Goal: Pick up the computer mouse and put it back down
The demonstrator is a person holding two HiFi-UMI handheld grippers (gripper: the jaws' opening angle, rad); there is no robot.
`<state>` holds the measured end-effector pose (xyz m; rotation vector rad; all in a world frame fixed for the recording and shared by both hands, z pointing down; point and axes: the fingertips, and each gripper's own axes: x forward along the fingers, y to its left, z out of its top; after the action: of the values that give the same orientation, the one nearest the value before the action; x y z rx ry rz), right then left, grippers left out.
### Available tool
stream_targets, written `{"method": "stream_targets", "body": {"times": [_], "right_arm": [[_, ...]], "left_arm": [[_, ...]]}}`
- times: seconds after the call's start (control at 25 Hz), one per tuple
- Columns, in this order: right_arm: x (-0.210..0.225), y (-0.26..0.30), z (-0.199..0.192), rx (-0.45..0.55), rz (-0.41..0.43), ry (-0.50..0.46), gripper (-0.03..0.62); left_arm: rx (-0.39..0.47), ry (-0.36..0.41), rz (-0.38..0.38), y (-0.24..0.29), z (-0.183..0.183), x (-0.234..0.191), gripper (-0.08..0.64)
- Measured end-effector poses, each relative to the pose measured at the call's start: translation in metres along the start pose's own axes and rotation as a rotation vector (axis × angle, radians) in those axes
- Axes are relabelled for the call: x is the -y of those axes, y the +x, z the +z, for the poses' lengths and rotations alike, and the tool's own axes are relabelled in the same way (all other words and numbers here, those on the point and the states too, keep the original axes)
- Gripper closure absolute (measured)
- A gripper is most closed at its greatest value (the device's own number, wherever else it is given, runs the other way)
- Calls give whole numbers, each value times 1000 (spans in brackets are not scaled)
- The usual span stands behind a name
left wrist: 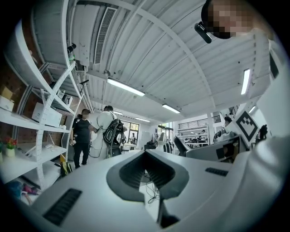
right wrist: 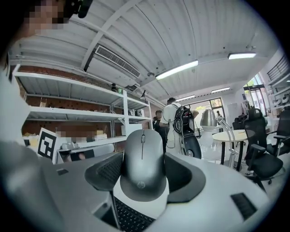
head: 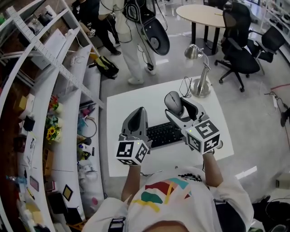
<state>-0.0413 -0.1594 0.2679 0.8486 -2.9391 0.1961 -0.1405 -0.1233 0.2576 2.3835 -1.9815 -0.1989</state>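
Observation:
A grey computer mouse (head: 173, 103) is up off the white table (head: 131, 102), and my right gripper (head: 180, 108) is shut on its sides. In the right gripper view the mouse (right wrist: 143, 163) fills the space between the jaws of the right gripper (right wrist: 144, 179), its wheel end pointing away from the camera. My left gripper (head: 137, 116) hangs above the table's left part, shut with nothing in it. In its own view the left gripper (left wrist: 148, 172) has its jaws together and points out into the room.
A black keyboard (head: 164, 134) lies on the table under both grippers. A silver desk lamp (head: 200, 78) with a cable stands at the back right corner. White shelves (head: 59, 113) run along the left. People (head: 131, 41), office chairs (head: 240, 50) and a round table (head: 201, 13) stand beyond.

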Motion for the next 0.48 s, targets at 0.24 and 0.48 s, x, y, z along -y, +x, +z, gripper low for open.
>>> {"method": "stream_targets", "body": {"times": [0.24,0.48], "right_arm": [[-3,-3,4,7,18,4,305],[-5,-8,7,14,29,5,305]], "left_arm": [[40,3,-5,3,15,6,517],[67,14,-12,2,19,14,517]]}}
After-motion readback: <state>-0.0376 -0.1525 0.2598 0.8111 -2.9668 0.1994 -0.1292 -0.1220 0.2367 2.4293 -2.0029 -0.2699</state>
